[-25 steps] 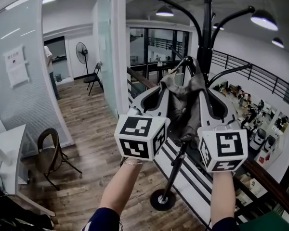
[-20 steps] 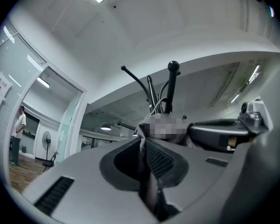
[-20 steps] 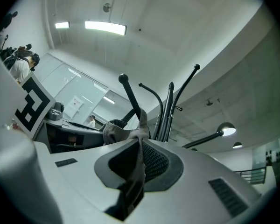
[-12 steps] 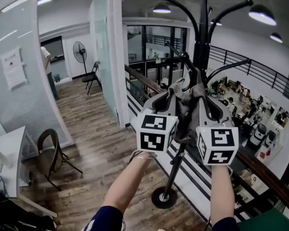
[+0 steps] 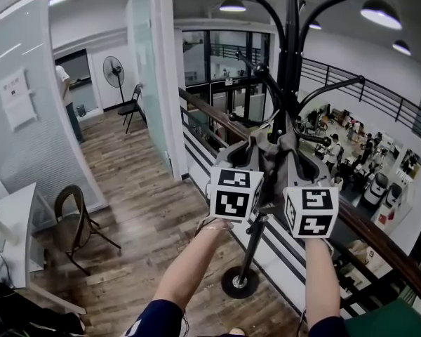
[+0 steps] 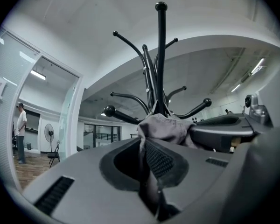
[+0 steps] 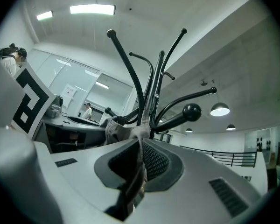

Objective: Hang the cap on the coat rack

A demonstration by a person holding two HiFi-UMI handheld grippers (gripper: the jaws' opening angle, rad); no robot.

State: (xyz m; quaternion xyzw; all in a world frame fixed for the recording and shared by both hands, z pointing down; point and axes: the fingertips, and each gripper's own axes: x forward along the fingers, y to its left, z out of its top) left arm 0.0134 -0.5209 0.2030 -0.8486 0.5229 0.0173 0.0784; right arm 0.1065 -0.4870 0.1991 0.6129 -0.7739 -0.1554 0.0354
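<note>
A grey cap (image 5: 270, 166) hangs stretched between my two grippers, right against the black coat rack (image 5: 290, 62). My left gripper (image 5: 255, 146) is shut on the cap's left side and my right gripper (image 5: 295, 146) is shut on its right side. In the left gripper view, cap fabric (image 6: 164, 126) bunches up out of the shut left gripper (image 6: 147, 143), with the coat rack's pole (image 6: 161, 55) and curved hooks straight behind. The right gripper view shows the right gripper (image 7: 141, 146) pinching cap cloth (image 7: 122, 129), with a ball-tipped hook (image 7: 192, 111) just past it. The coat rack's base (image 5: 239, 284) stands on the wood floor.
A dark railing (image 5: 379, 239) and a drop to a lower floor lie right behind the rack. A glass wall (image 5: 151, 76) stands to the left. On the left are a chair (image 5: 71, 223) and a white table (image 5: 17, 216). A person (image 5: 64, 93) and a fan (image 5: 113, 69) are far back.
Both grippers have carried the cap away from me, closer in to the rack's pole and lower along it. Both have stayed shut on the cap.
</note>
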